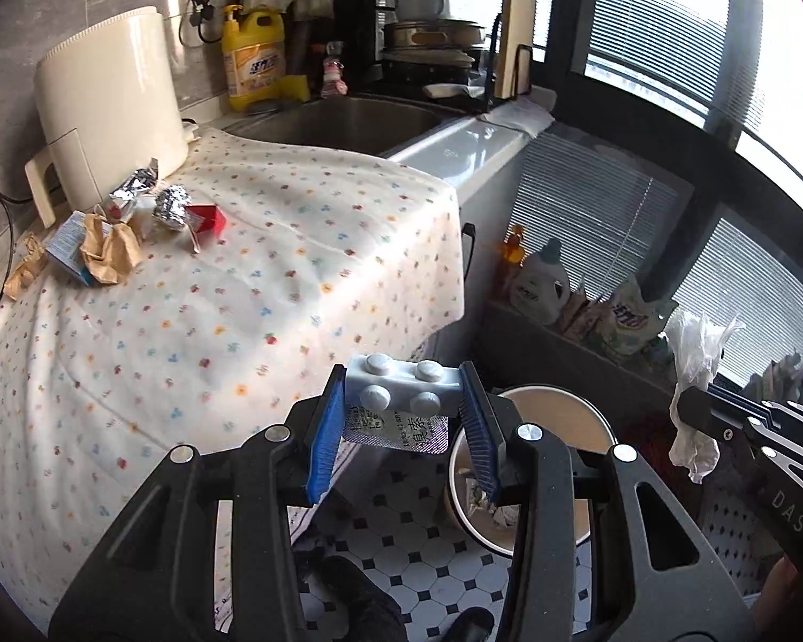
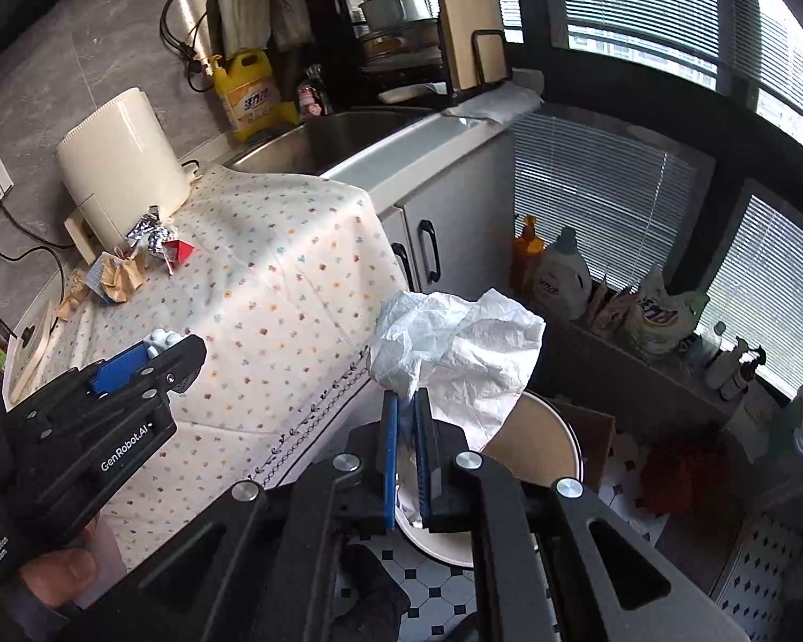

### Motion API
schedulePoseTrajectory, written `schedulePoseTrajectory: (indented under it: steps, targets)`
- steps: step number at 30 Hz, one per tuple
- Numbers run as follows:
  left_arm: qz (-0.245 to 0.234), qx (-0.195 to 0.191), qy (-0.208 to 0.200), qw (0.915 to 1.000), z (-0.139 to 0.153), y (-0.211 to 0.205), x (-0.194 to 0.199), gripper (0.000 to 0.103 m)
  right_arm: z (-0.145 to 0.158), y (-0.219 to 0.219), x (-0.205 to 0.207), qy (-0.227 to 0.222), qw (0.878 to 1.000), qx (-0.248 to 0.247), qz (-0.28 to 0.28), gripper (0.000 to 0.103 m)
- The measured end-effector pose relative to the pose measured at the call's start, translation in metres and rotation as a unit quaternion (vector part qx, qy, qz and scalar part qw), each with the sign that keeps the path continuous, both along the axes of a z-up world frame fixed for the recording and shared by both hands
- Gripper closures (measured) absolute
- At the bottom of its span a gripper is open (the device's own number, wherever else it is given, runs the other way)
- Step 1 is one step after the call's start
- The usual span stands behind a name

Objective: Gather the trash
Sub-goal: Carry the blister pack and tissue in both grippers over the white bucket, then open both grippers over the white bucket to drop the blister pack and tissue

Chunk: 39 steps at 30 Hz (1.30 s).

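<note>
My left gripper [image 1: 406, 393] is shut on a pale blue blister pack [image 1: 401, 380] with round bumps and a printed foil back, held over the tablecloth's edge beside a round beige bin [image 1: 557, 412] on the floor. Farther right, my right gripper [image 1: 688, 406] pinches a crumpled white tissue [image 1: 696, 353]. In the right wrist view, the right gripper [image 2: 407, 401] is shut on the tissue [image 2: 455, 348] above the bin [image 2: 540, 444], and the left gripper [image 2: 182, 364] is at the left with the blister pack [image 2: 160, 341]. Foil wrappers [image 1: 171, 203], a red carton [image 1: 209, 219] and brown paper [image 1: 107, 251] lie on the cloth.
A flowered tablecloth [image 1: 241, 321] covers the counter. A cream appliance [image 1: 112, 107], a sink [image 1: 342, 117] and a yellow detergent bottle [image 1: 254, 59] stand behind it. Bottles and bags [image 2: 562, 273] line the low ledge under the window. A hand [image 2: 64, 572] holds the left gripper.
</note>
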<state>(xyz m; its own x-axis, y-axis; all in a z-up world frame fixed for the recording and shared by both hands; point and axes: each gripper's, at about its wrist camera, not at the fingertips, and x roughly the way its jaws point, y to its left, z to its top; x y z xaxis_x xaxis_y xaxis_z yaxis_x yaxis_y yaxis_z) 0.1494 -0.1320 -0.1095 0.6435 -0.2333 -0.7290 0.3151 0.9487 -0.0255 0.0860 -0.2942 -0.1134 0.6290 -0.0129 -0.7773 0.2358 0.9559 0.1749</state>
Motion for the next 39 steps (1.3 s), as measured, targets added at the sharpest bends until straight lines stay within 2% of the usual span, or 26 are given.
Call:
schedulePoseTrajectory:
  steps: [12, 17, 23, 27, 32, 35, 39]
  targets:
    - [-0.058, 0.018, 0.051, 0.9968, -0.067, -0.054, -0.005, 0.061, -0.064, -0.047, -0.029, 0.06, 0.997, 0.011, -0.053, 0.096]
    - [-0.08, 0.009, 0.071, 0.9942, -0.089, -0.074, -0.003, 0.061, -0.084, -0.063, -0.041, 0.078, 0.994, 0.012, -0.075, 0.096]
    - [-0.121, 0.008, 0.08, 0.9894, -0.104, -0.101, -0.007, 0.061, -0.096, -0.073, -0.047, 0.09, 0.991, 0.013, -0.097, 0.096]
    - [-0.131, 0.004, 0.088, 0.9874, -0.112, -0.108, -0.004, 0.061, -0.101, -0.077, -0.045, 0.097, 0.989, 0.02, -0.109, 0.096]
    - [-0.14, -0.022, 0.108, 0.984, -0.121, -0.105, 0.005, 0.06, -0.104, -0.075, -0.041, 0.099, 0.988, 0.026, -0.115, 0.096]
    - [-0.145, -0.047, 0.114, 0.9818, -0.121, -0.1, 0.008, 0.035, -0.103, -0.072, -0.038, 0.098, 0.989, 0.024, -0.111, 0.096]
    - [-0.142, -0.038, 0.103, 0.9837, -0.119, -0.095, 0.007, 0.034, -0.104, -0.066, -0.03, 0.096, 0.99, 0.023, -0.105, 0.096]
